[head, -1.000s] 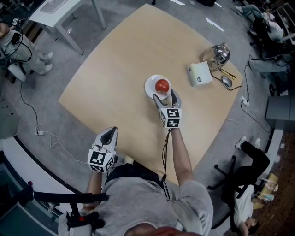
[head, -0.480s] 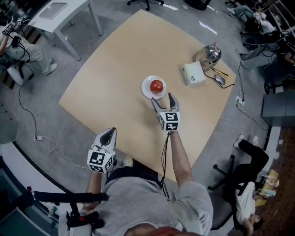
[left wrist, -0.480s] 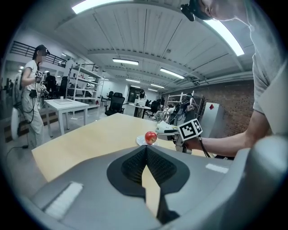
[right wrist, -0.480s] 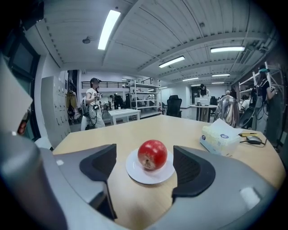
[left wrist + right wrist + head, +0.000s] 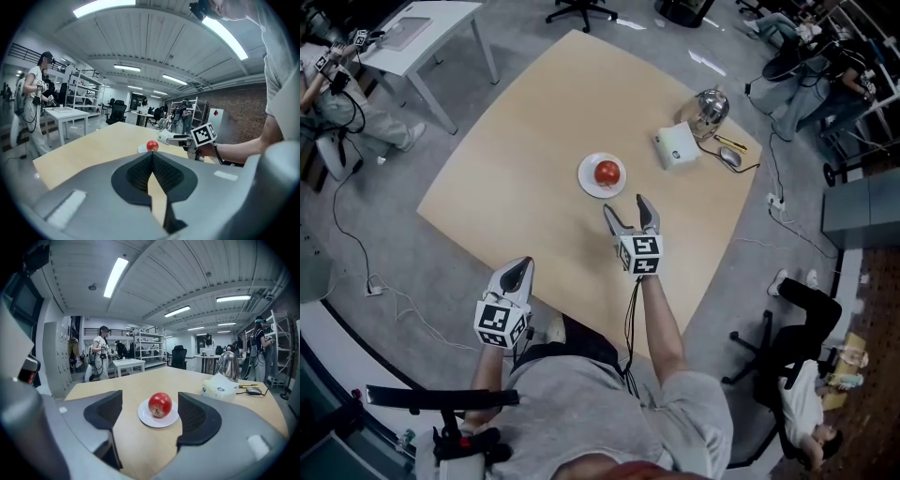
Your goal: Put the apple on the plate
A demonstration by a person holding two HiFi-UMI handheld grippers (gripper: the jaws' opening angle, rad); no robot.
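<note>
Head view steeply overhead; both gripper views low, toward plate (image 5: 159, 422)

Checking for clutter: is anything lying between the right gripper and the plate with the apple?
Nothing: only bare tabletop separates the open right gripper from the plate holding the apple, clear in the head and right gripper views.

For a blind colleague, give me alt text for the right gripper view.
A red apple sits on a white plate on a wooden table, framed between the right gripper's open, empty jaws. A tissue box and kettle stand behind at right.
</note>
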